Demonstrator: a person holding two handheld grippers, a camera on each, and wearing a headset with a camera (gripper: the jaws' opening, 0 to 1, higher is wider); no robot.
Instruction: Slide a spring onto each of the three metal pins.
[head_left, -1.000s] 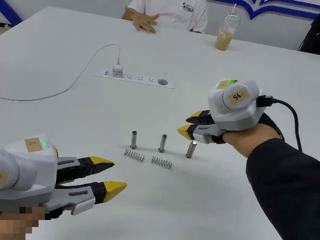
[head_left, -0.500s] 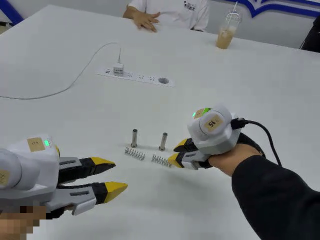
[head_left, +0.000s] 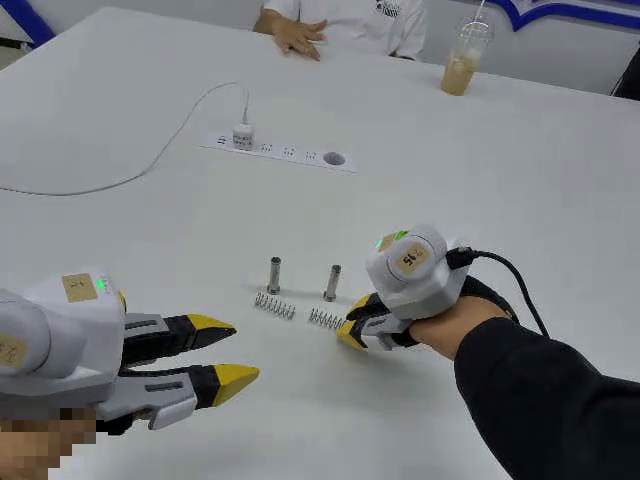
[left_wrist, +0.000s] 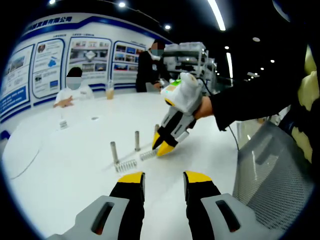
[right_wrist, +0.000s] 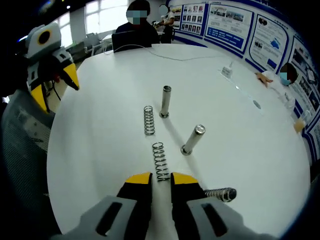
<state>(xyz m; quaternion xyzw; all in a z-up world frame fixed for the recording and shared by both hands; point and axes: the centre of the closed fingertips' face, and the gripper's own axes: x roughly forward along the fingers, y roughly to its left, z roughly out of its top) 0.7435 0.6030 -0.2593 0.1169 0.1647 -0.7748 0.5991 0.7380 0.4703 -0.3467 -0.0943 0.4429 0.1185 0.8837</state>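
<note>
Two bare metal pins (head_left: 274, 275) (head_left: 332, 283) stand upright on the white table (head_left: 520, 190). Two loose springs (head_left: 274, 306) (head_left: 325, 320) lie in front of them. In the right gripper view a third pin (right_wrist: 220, 193) at the lower right carries a spring. My right gripper (right_wrist: 161, 180) is low over the table. Its jaws stand narrowly open on either side of the near end of the right-hand spring (right_wrist: 160, 161), which still lies flat. My left gripper (head_left: 228, 350) hovers open and empty at the lower left, well short of the pins.
A white power strip (head_left: 285, 155) with a plugged-in cable (head_left: 150, 150) lies beyond the pins. An iced drink cup (head_left: 462, 65) and a seated person's hands (head_left: 300, 35) are at the far edge. A mesh chair (left_wrist: 270, 170) stands beside the table.
My right gripper has come down and leftward from beside the sprung pin to the right-hand loose spring, with its jaws now closer together. The left gripper has stayed put.
</note>
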